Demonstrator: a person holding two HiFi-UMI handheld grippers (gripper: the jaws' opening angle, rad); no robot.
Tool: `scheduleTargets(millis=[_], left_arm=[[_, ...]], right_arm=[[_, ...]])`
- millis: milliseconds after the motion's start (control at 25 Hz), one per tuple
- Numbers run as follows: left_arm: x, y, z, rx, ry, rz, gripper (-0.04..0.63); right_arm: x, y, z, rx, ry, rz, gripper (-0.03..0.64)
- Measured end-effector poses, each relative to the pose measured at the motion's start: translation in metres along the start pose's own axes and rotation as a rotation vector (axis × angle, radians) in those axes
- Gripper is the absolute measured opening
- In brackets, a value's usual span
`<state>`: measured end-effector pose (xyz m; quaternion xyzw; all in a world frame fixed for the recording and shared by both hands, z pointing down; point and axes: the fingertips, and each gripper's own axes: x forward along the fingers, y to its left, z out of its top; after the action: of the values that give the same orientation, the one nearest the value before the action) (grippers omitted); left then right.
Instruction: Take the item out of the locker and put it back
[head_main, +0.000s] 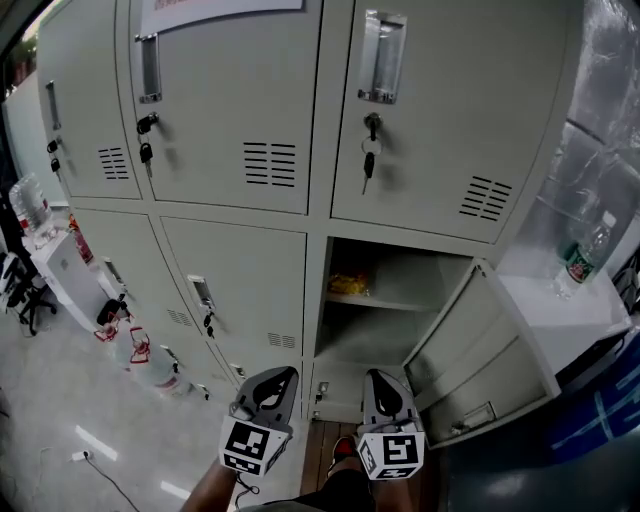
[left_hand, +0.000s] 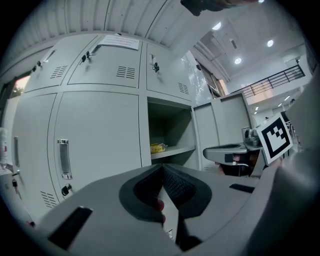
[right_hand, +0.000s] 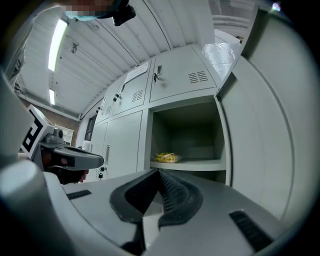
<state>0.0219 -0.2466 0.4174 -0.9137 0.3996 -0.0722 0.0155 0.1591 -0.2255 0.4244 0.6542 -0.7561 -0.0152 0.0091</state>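
Grey locker bank (head_main: 230, 120) with 1 compartment (head_main: 425, 275) open, seen steeply from above.
The bank of pale metal doors fills the wall; a glossy light floor (head_main: 60, 400) spreads to its left; the open compartment's door (head_main: 480, 350) swings out to the right, beside a white table (head_main: 560, 310) carrying 1 bottle (head_main: 585, 255); the left gripper (head_main: 283, 374) and right gripper (head_main: 377, 378) hover low before the opening, both with jaws closed together on nothing; the yellow packet (head_main: 348, 287) lies on the compartment's shelf (head_main: 400, 300), at its left end.
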Motion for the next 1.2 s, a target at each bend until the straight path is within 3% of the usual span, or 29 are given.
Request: scheduleTargets(millis=[600,720,880,1200], left_arm=[[0.055,0.028,0.004,-0.034,0.028,0.114,0.023],[0.056,0.032,0.005,-0.038,0.03,0.132,0.023],[0.057,0.037,0.004,-0.039,0.033,0.155,0.023],[0.052,0.047,0.002,-0.037,0.035,0.192,0.023]], right_arm=[[0.093,-0.038,0.008,-0.004,0.005,0.113,0.02],[0.108,-0.039,0.012,-0.005,0.015,0.136,0.099],[0.129,-0.042,0.015,-0.017,0.023,0.148,0.151],[0.156,-0.046,0.017,-0.032,0.036,0.159,0.167]])
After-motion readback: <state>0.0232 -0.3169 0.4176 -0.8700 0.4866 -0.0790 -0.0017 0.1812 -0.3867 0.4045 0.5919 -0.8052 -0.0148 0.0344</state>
